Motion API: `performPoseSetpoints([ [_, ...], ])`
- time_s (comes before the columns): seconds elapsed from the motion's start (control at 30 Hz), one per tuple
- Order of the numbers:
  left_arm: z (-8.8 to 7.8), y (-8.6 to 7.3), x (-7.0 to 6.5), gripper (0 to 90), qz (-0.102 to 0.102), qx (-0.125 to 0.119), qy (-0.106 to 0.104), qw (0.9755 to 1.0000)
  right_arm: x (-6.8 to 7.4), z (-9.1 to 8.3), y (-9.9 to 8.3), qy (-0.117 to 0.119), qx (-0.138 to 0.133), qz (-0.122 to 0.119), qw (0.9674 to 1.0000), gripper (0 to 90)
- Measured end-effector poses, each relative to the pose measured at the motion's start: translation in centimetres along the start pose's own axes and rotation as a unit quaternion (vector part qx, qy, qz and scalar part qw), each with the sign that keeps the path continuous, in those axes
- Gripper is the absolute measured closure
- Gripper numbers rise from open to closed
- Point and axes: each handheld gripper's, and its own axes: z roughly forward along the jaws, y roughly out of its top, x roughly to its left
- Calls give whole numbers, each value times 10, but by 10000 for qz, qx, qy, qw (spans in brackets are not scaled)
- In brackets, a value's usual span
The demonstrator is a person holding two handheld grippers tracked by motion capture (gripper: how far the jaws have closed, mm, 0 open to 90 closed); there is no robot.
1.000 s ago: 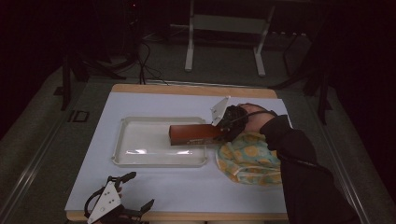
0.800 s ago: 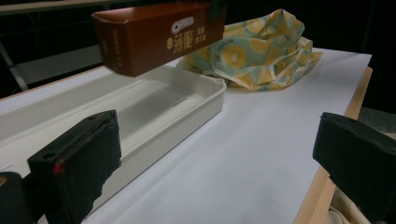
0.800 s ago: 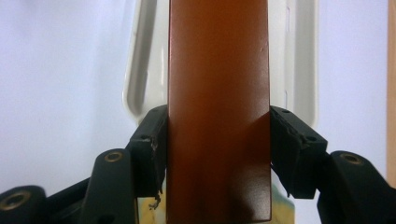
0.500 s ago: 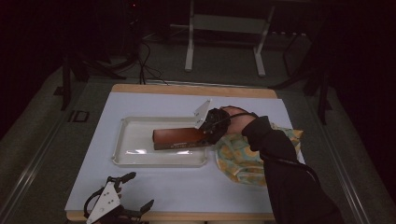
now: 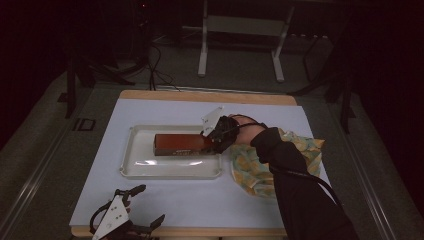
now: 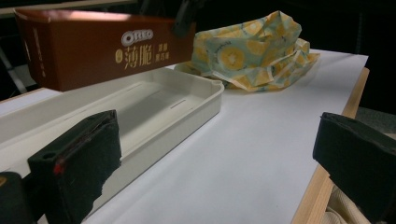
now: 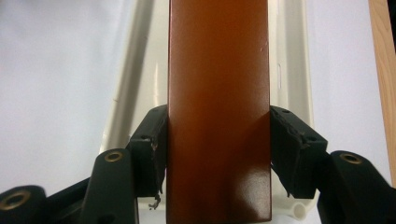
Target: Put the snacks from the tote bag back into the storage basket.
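A long brown Oreo box hangs over the white tray in the high view. My right gripper is shut on the box's right end. In the right gripper view both pads press the brown box from the sides, with the tray beneath it. My left gripper rests at the table's front left edge, jaws wide apart and nothing between them. The left gripper view looks past its open fingers at the tray and the box held above it.
A crumpled cloth with a yellow citrus print lies right of the tray, partly under the person's dark sleeve. The white mat covers the wooden table. Metal stand legs and cables stand beyond the far edge.
My right gripper carried the brown box leftward and slightly down, from beside the cloth to over the middle of the tray. The left gripper stayed where it was.
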Motion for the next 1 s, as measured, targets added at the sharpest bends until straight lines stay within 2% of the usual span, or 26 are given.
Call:
performPoseSetpoints([
  [0.2, 0, 0, 0, 13, 15, 0, -1, 10000, -6, 9, -9, -49, 78, 179, 9998, 431],
  [0.27, 0, 0, 0, 12, 24, 0, -4, 10000, -9, 17, -15, -59, 196, 232, 9995, 431],
  [0.63, 0, 0, 0, 13, 26, 2, -26, 10000, -12, 42, -23, 48, 505, 259, 9984, 430],
  [1.0, 0, 0, 0, 13, 28, 4, -27, 10000, -9, 57, -26, 182, 716, 283, 9969, 430],
])
